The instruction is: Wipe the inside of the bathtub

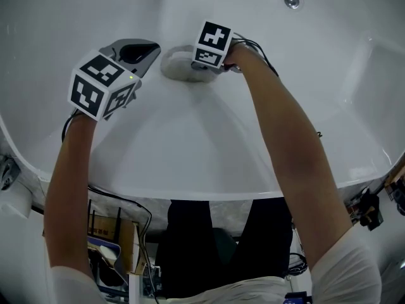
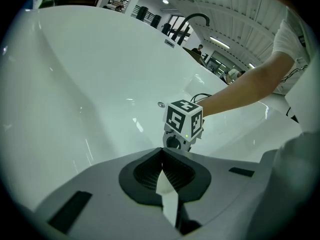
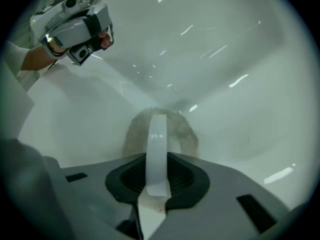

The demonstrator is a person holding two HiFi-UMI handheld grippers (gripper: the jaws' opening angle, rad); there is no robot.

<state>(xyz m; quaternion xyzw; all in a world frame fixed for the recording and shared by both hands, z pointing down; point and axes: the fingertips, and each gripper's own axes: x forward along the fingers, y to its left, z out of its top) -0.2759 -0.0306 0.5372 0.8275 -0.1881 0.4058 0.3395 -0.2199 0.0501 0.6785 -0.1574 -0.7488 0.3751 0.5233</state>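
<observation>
The white bathtub curves below me. A round grey-beige wiping pad lies pressed on the tub's inner slope. My right gripper is shut on the pad's white strap, and the pad shows fuzzy behind that strap. To the left, my left gripper hovers over the tub wall without touching it, jaws shut together and empty. In the left gripper view its tips point toward the right gripper. The left gripper also appears high at the left of the right gripper view.
The drain sits at the far end of the tub floor, also visible as the drain beyond the right gripper. A dark curved faucet stands past the far rim. Cables and clutter lie below the near rim.
</observation>
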